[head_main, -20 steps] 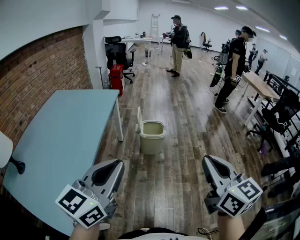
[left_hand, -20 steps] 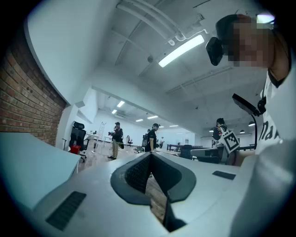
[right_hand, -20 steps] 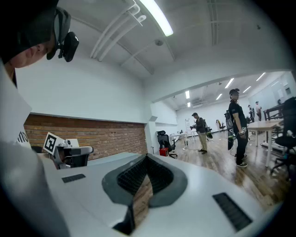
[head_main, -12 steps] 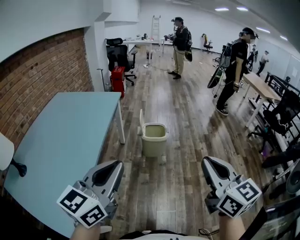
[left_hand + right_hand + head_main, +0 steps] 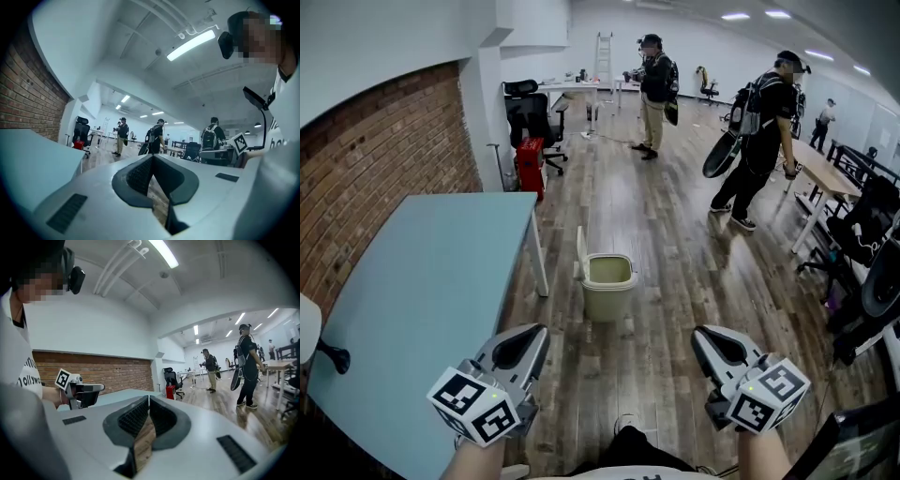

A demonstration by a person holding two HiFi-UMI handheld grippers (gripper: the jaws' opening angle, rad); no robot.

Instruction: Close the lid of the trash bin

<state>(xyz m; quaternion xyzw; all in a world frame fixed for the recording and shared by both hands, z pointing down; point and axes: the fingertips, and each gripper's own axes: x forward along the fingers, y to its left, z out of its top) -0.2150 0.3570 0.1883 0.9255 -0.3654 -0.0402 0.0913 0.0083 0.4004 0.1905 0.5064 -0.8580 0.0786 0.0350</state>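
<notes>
Trash bin (image 5: 606, 286) sits on the wood floor (image 5: 666, 309) at frame centre in the head view, lid (image 5: 579, 247) open and standing upright along the bin's left edge. Both tongs are low in the frame, well apart from the bin: left tongs (image 5: 528, 339) at lower left, right tongs (image 5: 705, 337) at lower right, bin above and roughly midway between them. Neither touches bin or lid. Left gripper view: tongs pressed together at the tips, nothing pinched, only floor visible through the slot further back. Right gripper view: same, tips together, nothing between the pads. Only bare floorboards lie between the tongs and the bin. Light blue worktop (image 5: 431, 281) fills the left of the frame, and its white leg (image 5: 540, 258) is just left of the bin, near the lid side. Left tongs hang over the worktop's lower corner. Brick wall (image 5: 389, 150) runs behind the worktop at far left. Upper left: black office chair (image 5: 525, 108) and a red box-like item (image 5: 530, 155) beside it, too small to identify. A ladder (image 5: 605, 52) stands at the far wall, top centre. Two people stand further down the room, one at top centre (image 5: 652, 94), one at upper right (image 5: 757, 141) carrying gear, both well apart from the bin. Wooden desk (image 5: 817, 173) and dark chairs (image 5: 862, 225) are at the right edge.
</notes>
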